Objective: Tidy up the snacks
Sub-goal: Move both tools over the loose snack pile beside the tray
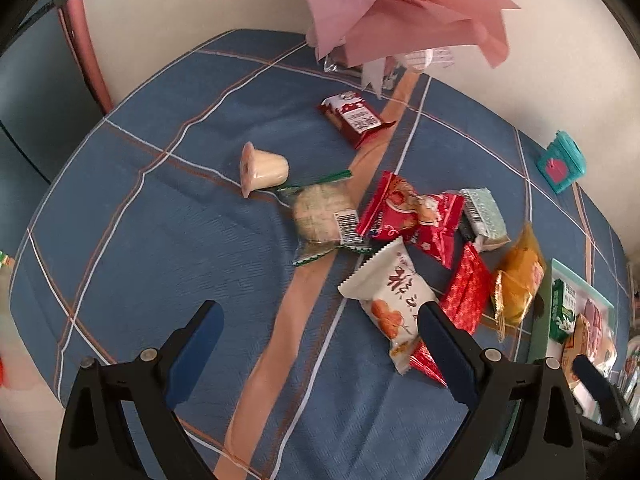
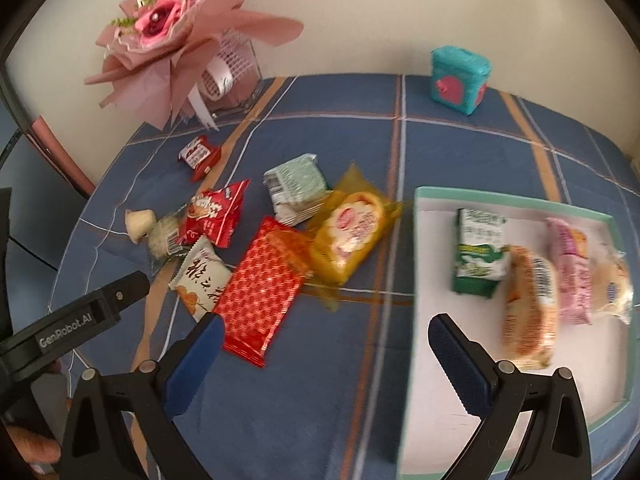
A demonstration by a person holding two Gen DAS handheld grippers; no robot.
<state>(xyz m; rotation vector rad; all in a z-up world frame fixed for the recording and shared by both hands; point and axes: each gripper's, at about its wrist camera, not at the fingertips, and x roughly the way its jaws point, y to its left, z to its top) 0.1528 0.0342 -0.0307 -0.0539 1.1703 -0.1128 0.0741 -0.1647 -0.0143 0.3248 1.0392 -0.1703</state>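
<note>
Snacks are shown scattered on a blue plaid tablecloth (image 2: 320,380), with four already laid in a shallow green-rimmed tray (image 2: 516,200) at the right. In the tray, a green carton (image 2: 478,252), an orange-wrapped bun (image 2: 528,308), a pink packet (image 2: 570,272) and a clear-wrapped bread (image 2: 612,284) are seen side by side. Left of the tray, a yellow pastry packet (image 2: 352,236) overlaps a red patterned wafer packet (image 2: 260,292); a pale green packet (image 2: 294,188) lies just beyond. A white cracker packet (image 1: 394,296), a red snack bag (image 1: 404,212), a clear-wrapped cake (image 1: 324,216) and a tipped jelly cup (image 1: 262,168) are grouped toward the left, with a dark red bar (image 1: 354,116) farther back. A pink bouquet (image 2: 176,32) and a teal box (image 2: 458,78) stand at the far edge. The left gripper (image 1: 320,320) is spread wide and empty over the cloth; the right gripper (image 2: 324,336) is likewise released, holding nothing, beside the tray's near-left rim.
</note>
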